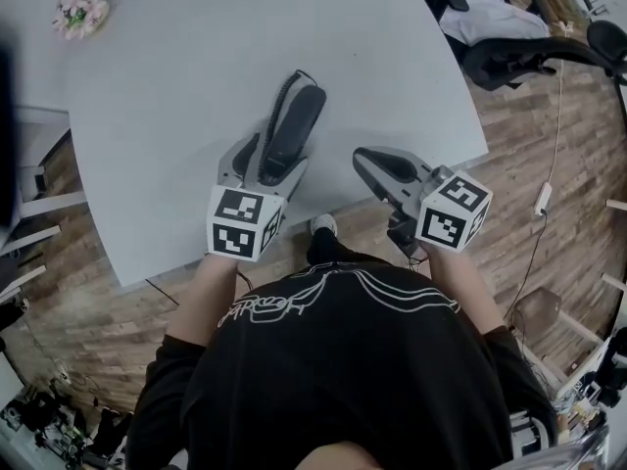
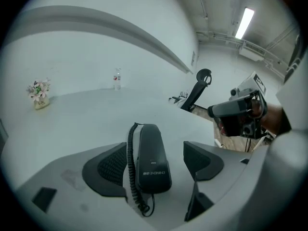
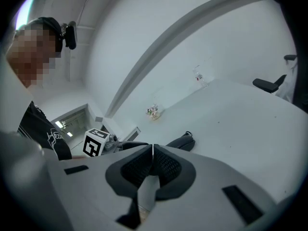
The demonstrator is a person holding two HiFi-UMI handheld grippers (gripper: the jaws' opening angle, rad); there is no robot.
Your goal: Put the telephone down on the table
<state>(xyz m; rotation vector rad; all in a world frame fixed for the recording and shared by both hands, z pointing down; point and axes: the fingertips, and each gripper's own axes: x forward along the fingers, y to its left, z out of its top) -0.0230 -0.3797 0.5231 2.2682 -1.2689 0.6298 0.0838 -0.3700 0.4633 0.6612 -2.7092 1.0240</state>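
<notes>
The black telephone (image 1: 294,127) with its coiled cord lies flat on the grey table (image 1: 176,57), near the front edge. My left gripper (image 1: 271,157) stands open around it, one jaw on each side. In the left gripper view the telephone (image 2: 151,159) rests between the pads; the left pad (image 2: 111,167) is close beside the cord and the right pad (image 2: 202,159) stands clear of the handset. My right gripper (image 1: 380,166) is shut and empty, over the table's edge to the right. The right gripper view has the telephone (image 3: 183,142) beyond its shut jaws (image 3: 153,150).
A small pot of flowers (image 1: 80,10) sits at the table's far left, and a bottle (image 2: 117,79) stands at the far edge. A black office chair (image 1: 529,52) is off the table's right side. The table's front edge runs just under both grippers.
</notes>
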